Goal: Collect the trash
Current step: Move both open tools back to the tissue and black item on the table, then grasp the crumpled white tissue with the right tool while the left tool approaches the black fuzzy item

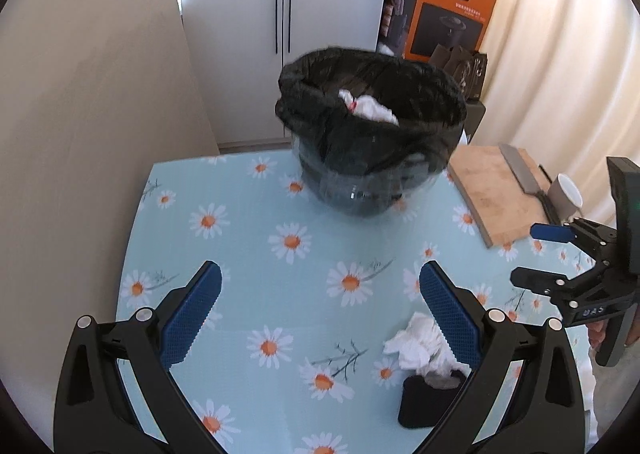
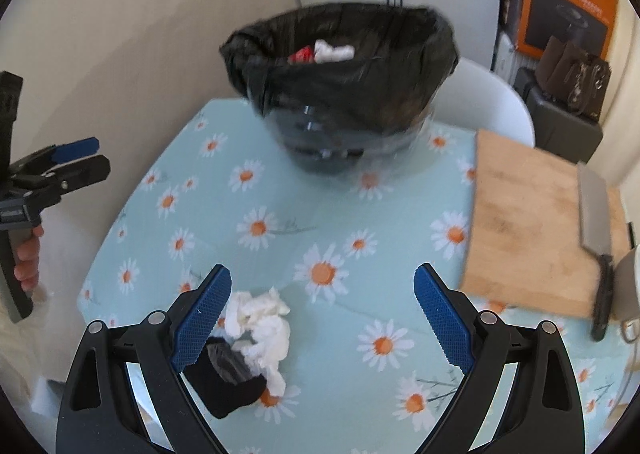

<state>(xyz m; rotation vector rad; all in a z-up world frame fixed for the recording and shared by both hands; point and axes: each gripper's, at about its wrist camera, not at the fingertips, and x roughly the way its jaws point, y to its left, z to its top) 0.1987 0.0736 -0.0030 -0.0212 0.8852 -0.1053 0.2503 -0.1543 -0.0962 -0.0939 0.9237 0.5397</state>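
Note:
A bin lined with a black bag stands at the far side of the daisy-print table, with white and red trash inside. A crumpled white tissue lies on the near part of the table, touching a small black object. My left gripper is open above the table, the tissue by its right finger. My right gripper is open too, the tissue just inside its left finger. Each gripper shows in the other's view: the right gripper and the left gripper.
A wooden cutting board with a cleaver lies at the table's right side, beside a white mug. Behind the bin are a white chair, a fridge, an orange box and a curtain.

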